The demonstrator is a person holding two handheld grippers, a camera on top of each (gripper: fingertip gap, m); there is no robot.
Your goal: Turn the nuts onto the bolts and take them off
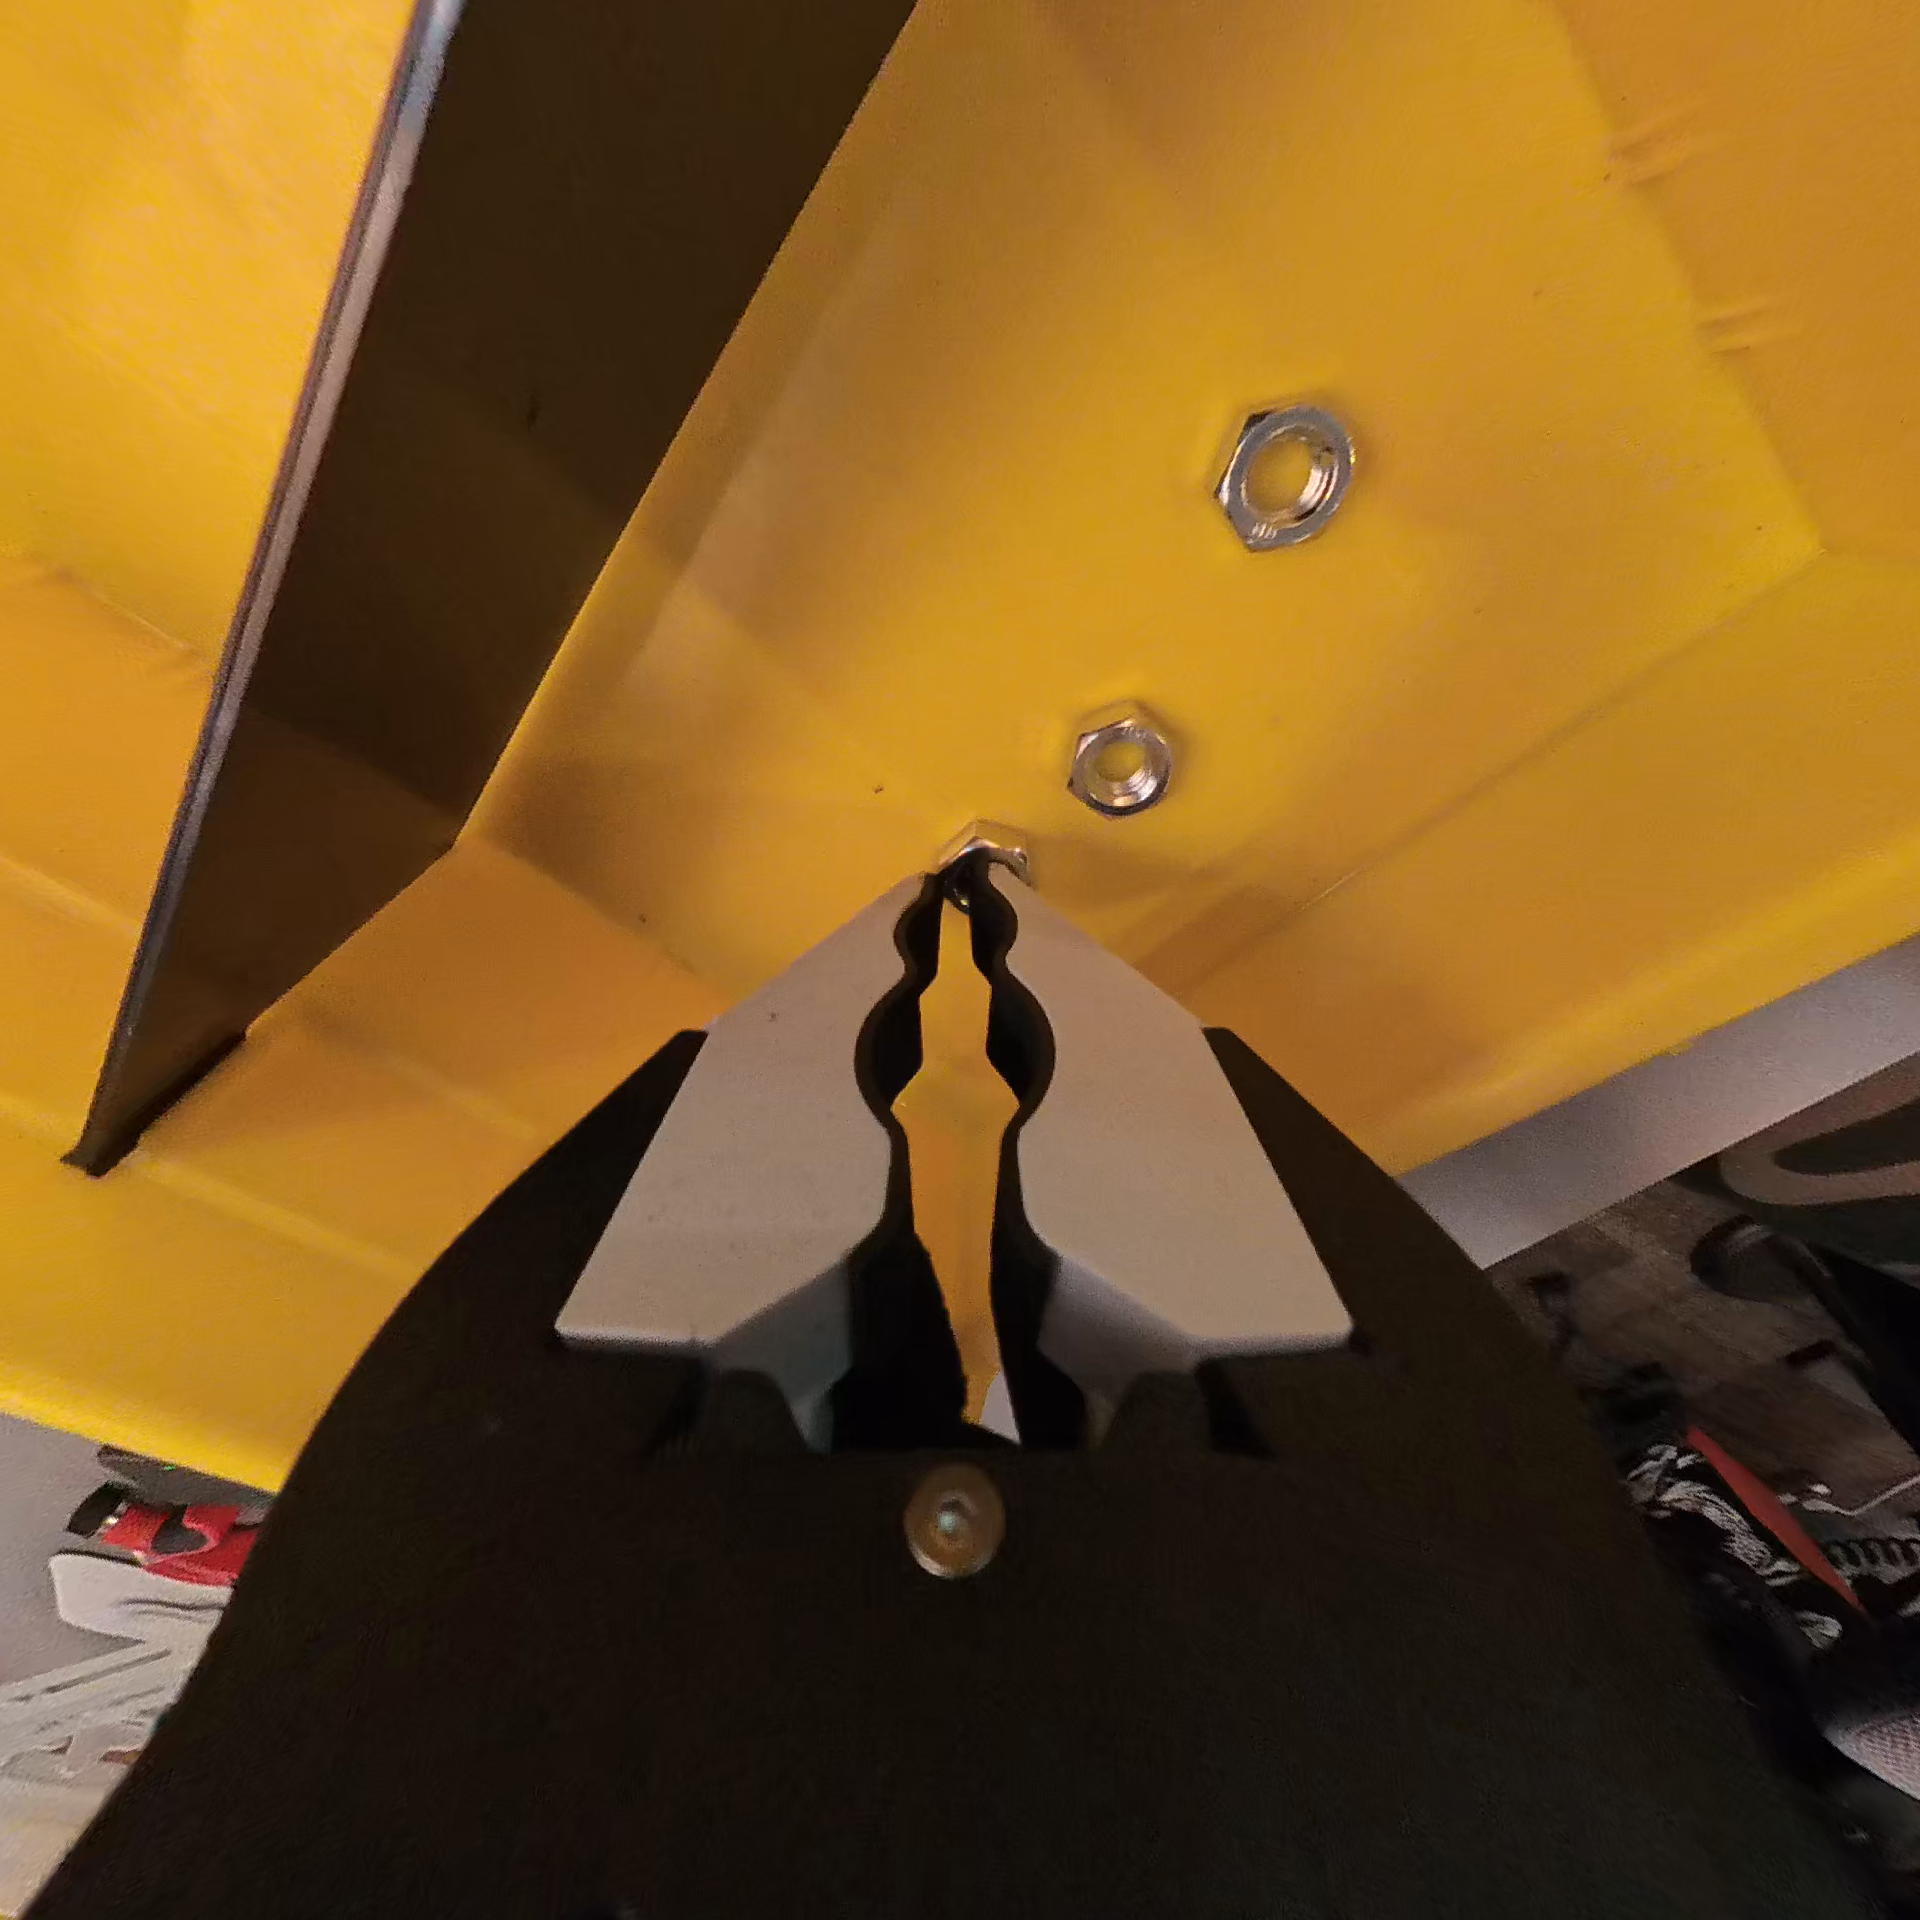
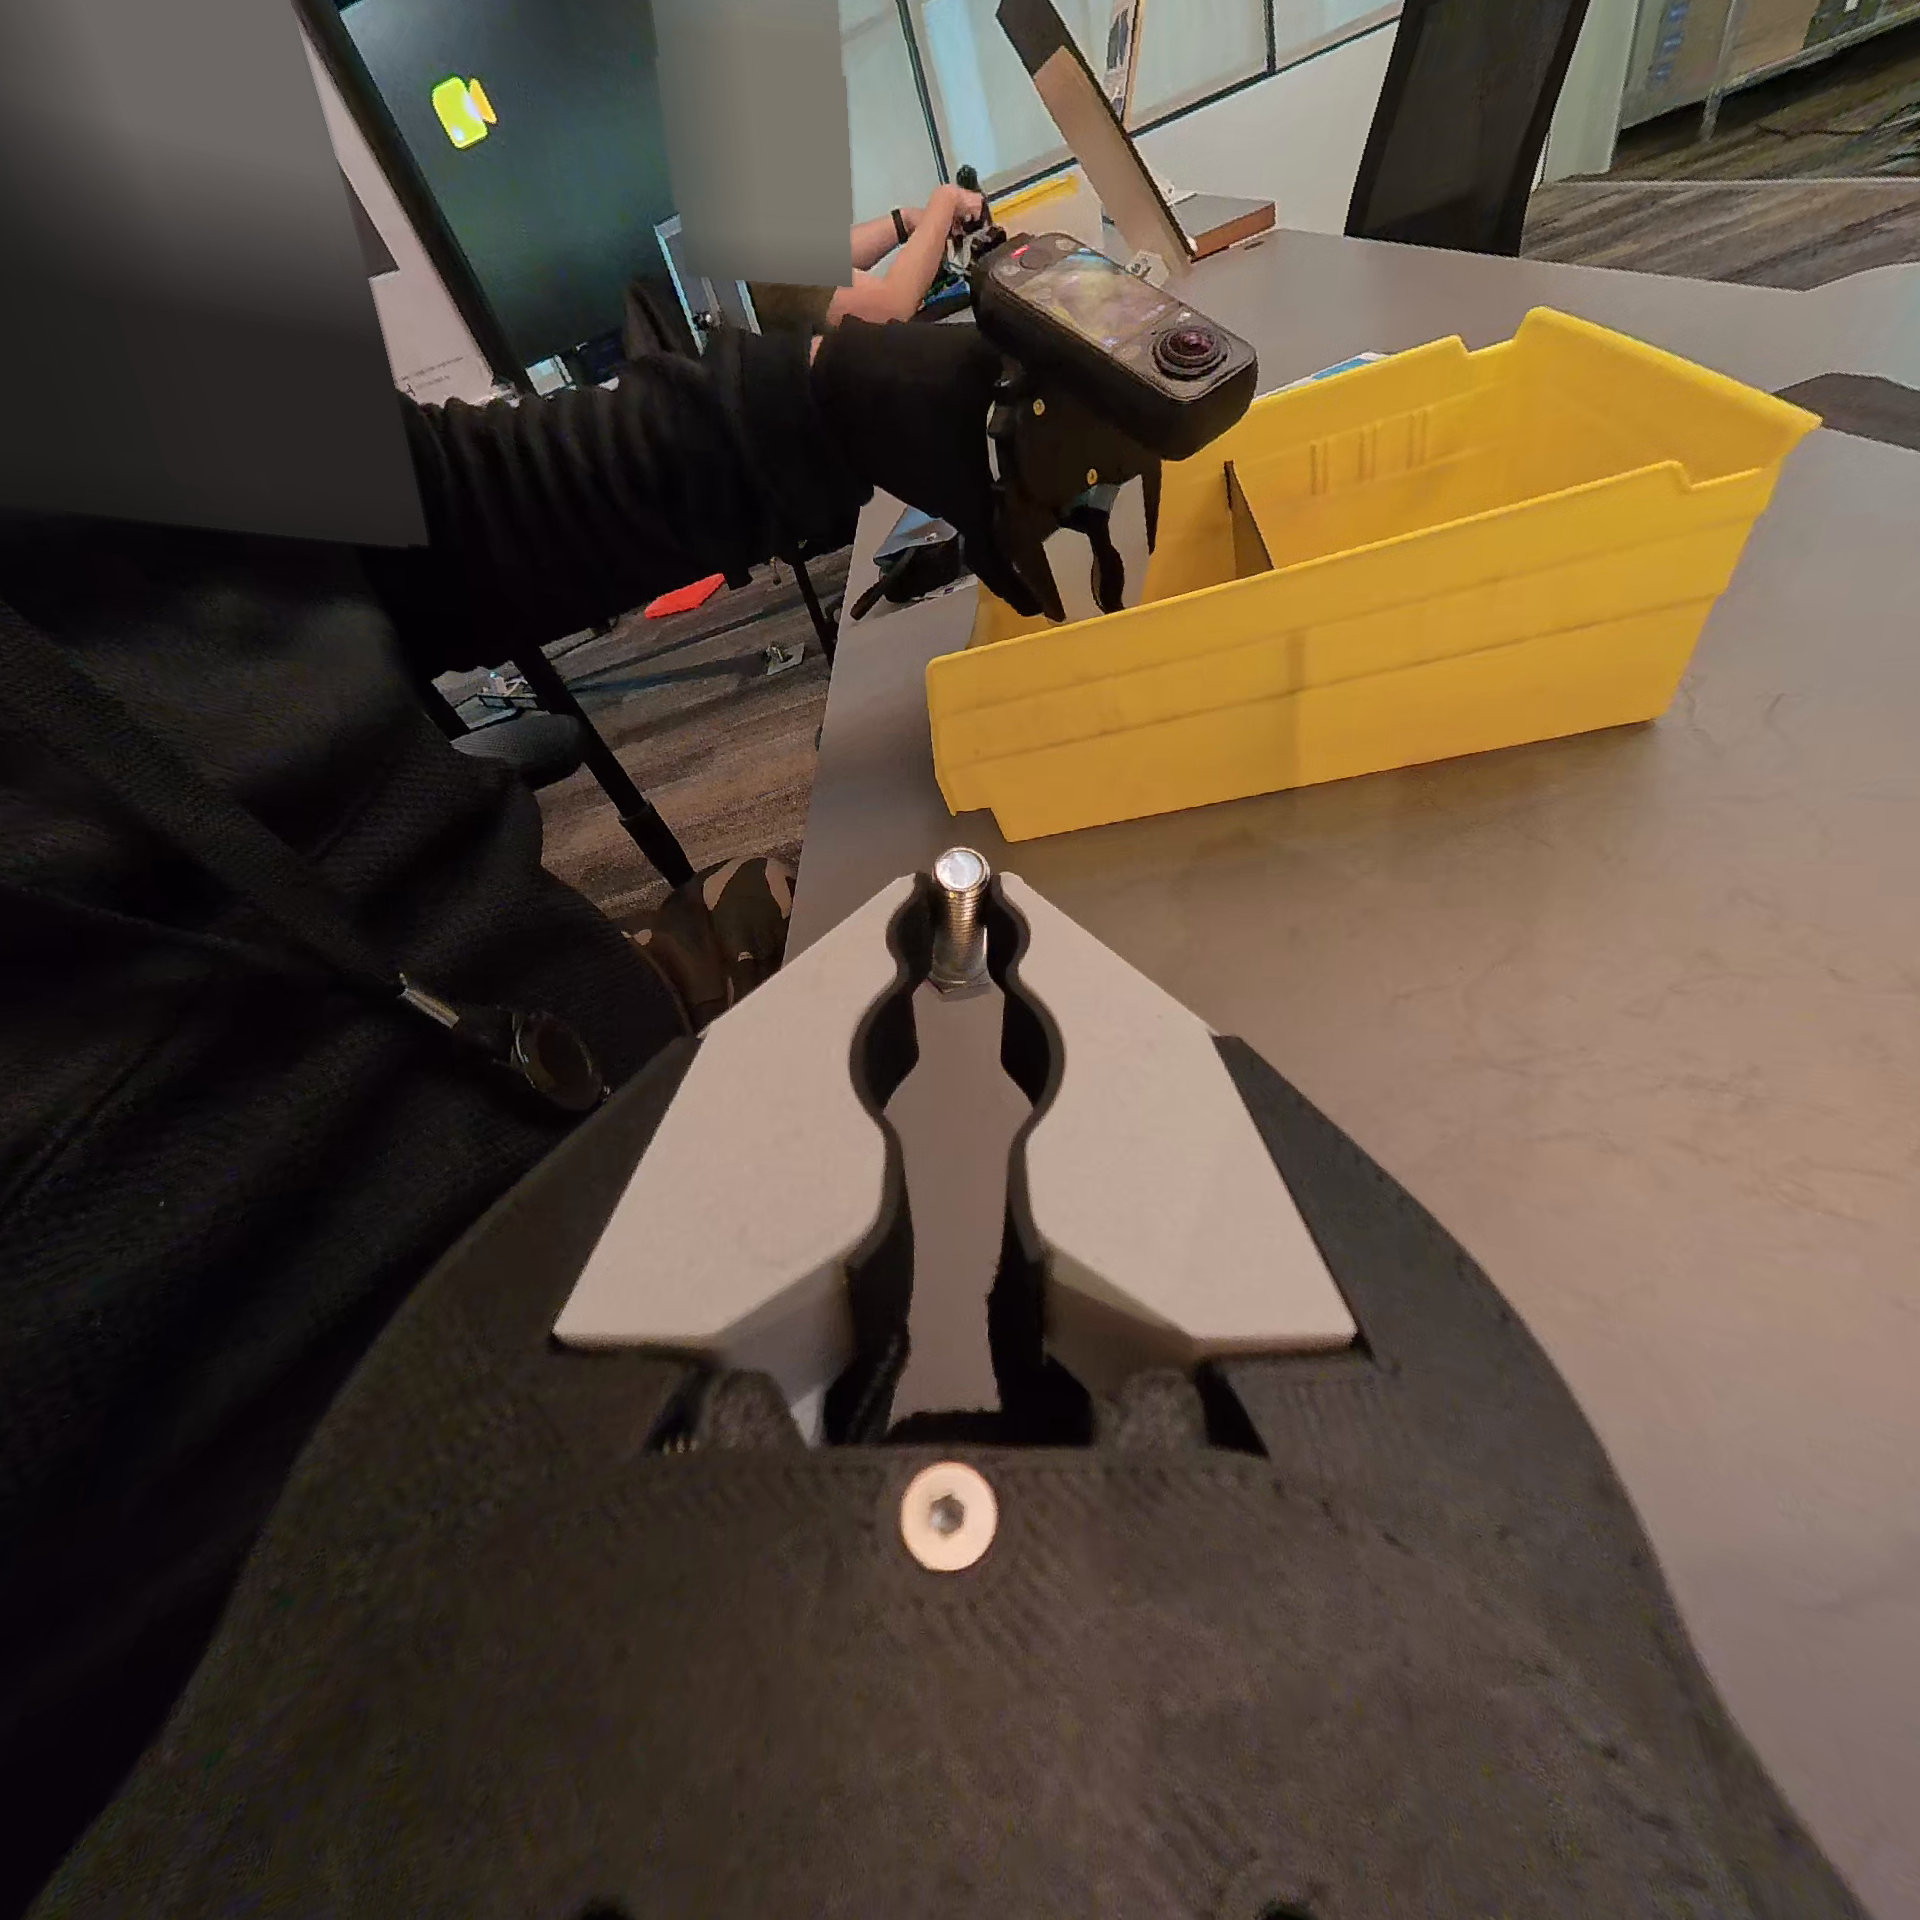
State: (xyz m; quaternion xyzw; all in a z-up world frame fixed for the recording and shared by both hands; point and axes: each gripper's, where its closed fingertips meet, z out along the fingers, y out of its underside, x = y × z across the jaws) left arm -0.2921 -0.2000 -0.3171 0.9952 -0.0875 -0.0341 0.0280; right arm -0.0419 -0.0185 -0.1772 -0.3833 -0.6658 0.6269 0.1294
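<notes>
Inside yellow bin (image 1: 1195,260), three unmarked nuts (image 1: 1122,758)

Left claw (image 1: 977,883) reaches down at 12 o'clock, fingers nearly closed, tips pinching a small nut (image 1: 982,844); right claw (image 2: 961,925) level, clamped on an upright bolt (image 2: 958,920); black-sleeved left arm (image 2: 644,457) extends from 9 o'clock.

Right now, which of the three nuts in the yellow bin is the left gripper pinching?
The smallest nut, right at the left gripper tips. The middle nut and the biggest nut lie flat and untouched farther along the bin floor.
</notes>
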